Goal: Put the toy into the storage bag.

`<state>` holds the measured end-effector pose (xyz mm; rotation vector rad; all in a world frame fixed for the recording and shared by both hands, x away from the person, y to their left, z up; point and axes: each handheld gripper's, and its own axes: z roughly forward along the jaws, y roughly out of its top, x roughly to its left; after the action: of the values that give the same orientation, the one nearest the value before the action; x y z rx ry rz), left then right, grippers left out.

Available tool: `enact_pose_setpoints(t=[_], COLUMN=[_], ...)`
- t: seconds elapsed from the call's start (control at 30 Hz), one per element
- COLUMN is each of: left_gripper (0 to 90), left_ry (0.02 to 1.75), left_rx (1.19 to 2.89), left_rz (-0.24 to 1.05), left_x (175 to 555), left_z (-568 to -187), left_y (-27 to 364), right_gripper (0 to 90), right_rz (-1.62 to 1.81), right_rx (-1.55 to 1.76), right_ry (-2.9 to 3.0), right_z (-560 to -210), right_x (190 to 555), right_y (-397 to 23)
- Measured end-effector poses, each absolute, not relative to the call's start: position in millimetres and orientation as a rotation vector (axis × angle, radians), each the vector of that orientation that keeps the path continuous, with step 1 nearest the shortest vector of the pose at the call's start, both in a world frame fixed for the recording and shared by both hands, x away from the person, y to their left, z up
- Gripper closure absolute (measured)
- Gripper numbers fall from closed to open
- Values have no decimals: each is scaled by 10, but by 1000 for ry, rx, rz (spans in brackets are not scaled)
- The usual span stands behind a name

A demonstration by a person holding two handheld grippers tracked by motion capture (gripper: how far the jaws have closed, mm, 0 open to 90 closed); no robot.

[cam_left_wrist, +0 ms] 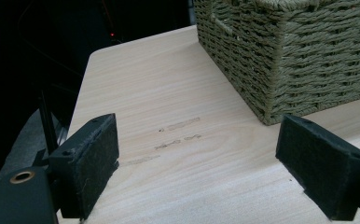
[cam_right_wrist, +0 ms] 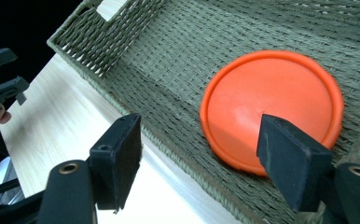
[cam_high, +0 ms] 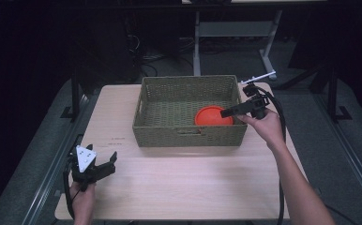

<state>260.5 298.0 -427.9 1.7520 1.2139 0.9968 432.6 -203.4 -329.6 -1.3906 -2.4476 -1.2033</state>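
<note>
Lying in basket: disc [cam_high: 213, 116] is sitting at the near right of the basket [cam_high: 188, 135].
Right hand-held gripper [cam_high: 227, 112]: hanging open over disc.
Left hand-held gripper [cam_high: 108, 165]: resting open, near left on worktop [cam_high: 179, 183].

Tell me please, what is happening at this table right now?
A person works with a gripper in each hand. The right gripper hangs at the right end of the woven basket, jaws open and holding nothing, above an orange disc that lies flat on the basket's floor. The left gripper, jaws open too, rests near the table's front left corner, away from the basket.
</note>
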Motion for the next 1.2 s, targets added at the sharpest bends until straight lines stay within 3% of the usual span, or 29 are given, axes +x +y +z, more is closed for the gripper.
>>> enact_pose_setpoints(t=[1.2], left_gripper=[127], left_ry=[1213], left_rx=[1756], left_rz=[1006], left_x=[2594], left_z=[-4280], left_y=[2987], right_gripper=[267], right_rz=[-1299], right_rx=[-1257], right_ry=[-2409], right_z=[-3478], right_x=[3814], right_y=[-2234])
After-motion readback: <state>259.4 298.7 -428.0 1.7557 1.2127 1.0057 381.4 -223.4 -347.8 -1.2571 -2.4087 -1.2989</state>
